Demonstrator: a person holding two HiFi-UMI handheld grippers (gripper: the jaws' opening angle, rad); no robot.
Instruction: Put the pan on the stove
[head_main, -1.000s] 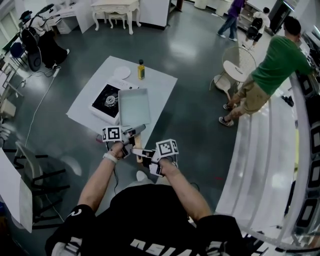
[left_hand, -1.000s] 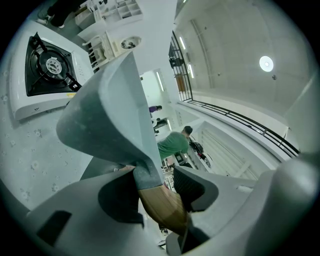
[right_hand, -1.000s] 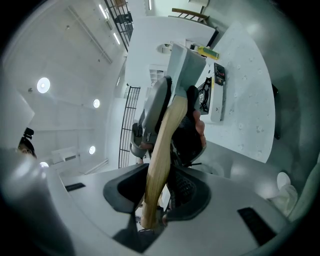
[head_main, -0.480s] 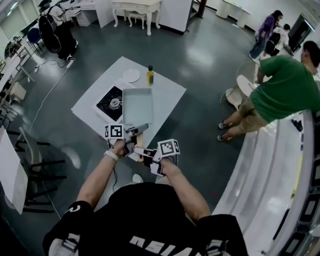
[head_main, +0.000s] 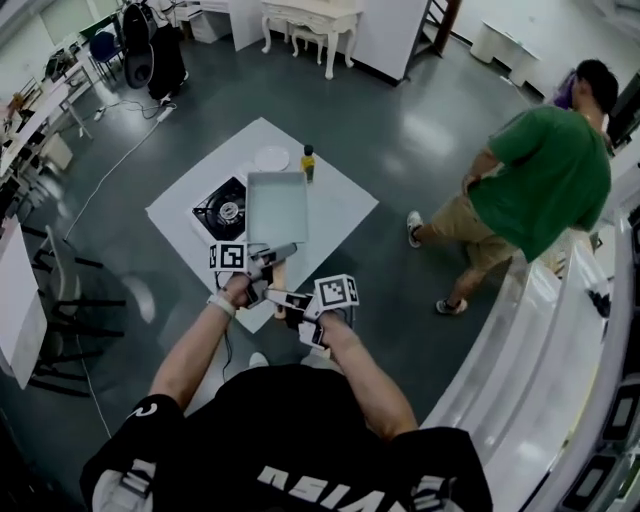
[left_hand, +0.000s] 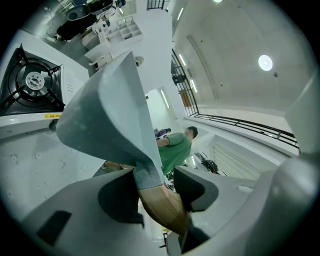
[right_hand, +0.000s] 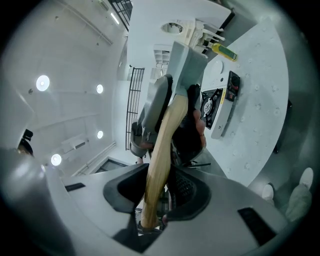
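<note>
1. The pan (head_main: 276, 205), grey and rectangular, is held in the air over the middle of the white counter (head_main: 345, 205), with its wooden handle (head_main: 278, 276) pointed back toward the counter's near edge.
2. The left hand-held gripper (head_main: 283, 252) is seen clamped on the wooden handle (left_hand: 161, 212) just where it meets the pan's grey bracket. Both pads are pressed against it in the left gripper view.
3. The right hand-held gripper (head_main: 276, 297) is closed on the same handle (right_hand: 159, 150) farther back, and the wood is squeezed between its jaws. The handle's tail end is lost in the dark slot below them.
4. In the head view most of the handle is covered by the two grippers, so only a short strip of wood is shown.
5. The stove (head_main: 222, 208) is set toward the counter's left edge. Its right side is hidden behind the pan from above, so contact cannot be judged there.
6. In the left gripper view the stove (left_hand: 30, 85) is seen apart from the pan (left_hand: 112, 112), whose grey wall fills the middle. The pan's inside is not shown from there.
7. A white plate (head_main: 271, 158) and a yellow bottle (head_main: 308, 163) are placed at the far corner. The bottle's label is too small to be read.
8. In the right gripper view the stove (right_hand: 212, 107) is partly blocked by the left gripper and the hand around it.
9. A person in a green shirt (head_main: 545, 180) is seen well off the counter's right edge, beside a curved white rail.
</note>
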